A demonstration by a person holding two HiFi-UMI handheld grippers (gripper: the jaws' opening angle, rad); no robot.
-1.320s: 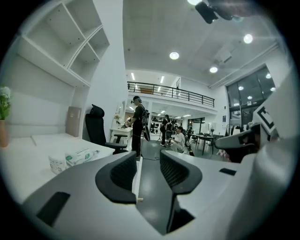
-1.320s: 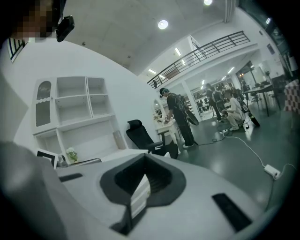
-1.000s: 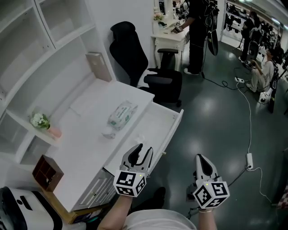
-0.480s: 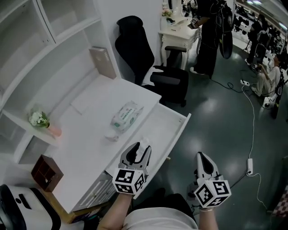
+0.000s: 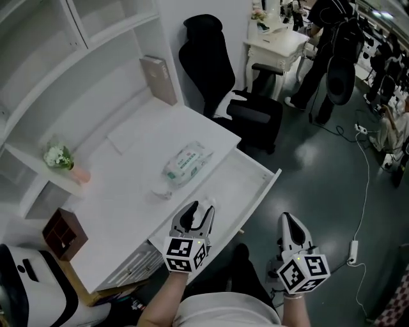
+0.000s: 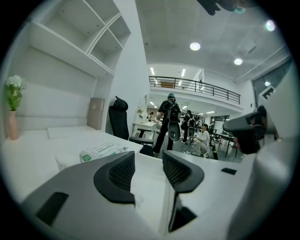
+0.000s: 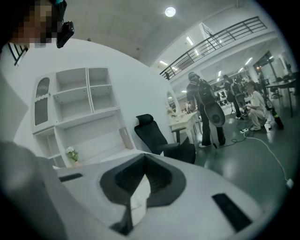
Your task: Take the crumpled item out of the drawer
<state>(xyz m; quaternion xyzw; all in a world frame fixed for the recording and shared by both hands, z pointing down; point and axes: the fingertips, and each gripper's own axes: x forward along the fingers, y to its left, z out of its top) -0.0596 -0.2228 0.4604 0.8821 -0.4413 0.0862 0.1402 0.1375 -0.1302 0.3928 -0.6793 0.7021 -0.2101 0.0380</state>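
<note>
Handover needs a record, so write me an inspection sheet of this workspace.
Surface: white desk, drawer pulled open.
Job's things: faint pale crumpled item in drawer by left claw's tips.
Clutter: wipes pack, small pale object, flower vase, brown box.
Grippers: left gripper claw opening, nothing between pads; right gripper claw shut, empty.
Cables: power strip on white cable, floor.
Surroundings: black chair, person standing behind, shelves.

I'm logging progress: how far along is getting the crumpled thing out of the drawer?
Done: drawer stands open. In hand: left gripper, jaws opening with nothing between them, hovers by what looks like the crumpled lump inside. Left: grip it, lift it out.
</note>
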